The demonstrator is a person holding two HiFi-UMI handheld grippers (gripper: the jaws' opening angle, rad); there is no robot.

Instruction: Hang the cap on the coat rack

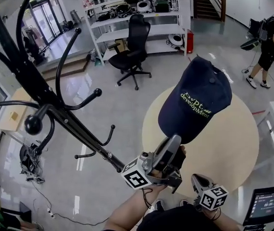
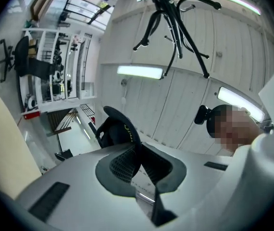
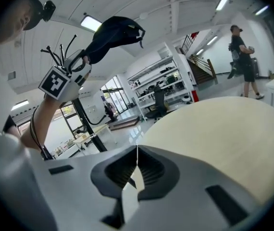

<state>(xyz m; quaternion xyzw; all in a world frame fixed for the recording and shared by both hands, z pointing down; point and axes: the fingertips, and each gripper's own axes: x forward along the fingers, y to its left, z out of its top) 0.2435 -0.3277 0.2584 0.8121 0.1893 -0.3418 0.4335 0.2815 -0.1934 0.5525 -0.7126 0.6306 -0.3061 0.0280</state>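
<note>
— Where's the cap?
— Your left gripper point(image 1: 174, 146) has it. The cap point(image 1: 197, 97) sits right of centre in the head view. It is navy with green lettering, raised above the round table point(image 1: 233, 148). In the left gripper view the dark brim point(image 2: 120, 129) stands between the jaws. The jaws are narrow and the pads press on the brim from both sides.

— And the rack?
— The rack point(image 1: 41, 93) fills the left half of the head view. Its black pole slants from the upper left down to the bottom centre and ends behind the cube point(image 1: 136, 176) on your left gripper. Its arms curl out to the right. The nearest ball-tipped hook point(image 1: 97, 92) is left of the cap and apart from it. The cap is not yet on any hook.

— My right gripper?
— The right gripper point(image 1: 198, 181) is low at the bottom right of the head view, just beside your left. In its own view the jaws meet at the tips and hold nothing. Beyond them lies the table top. The cap shows at the upper left of that view, held up on your left gripper.

— Anything else around?
— A black chair point(image 1: 132, 47) stands at the top centre in front of white shelves point(image 1: 137, 20). A person point(image 1: 269, 44) is at the upper right. A screen point(image 1: 267, 203) sits in the bottom right corner.
</note>
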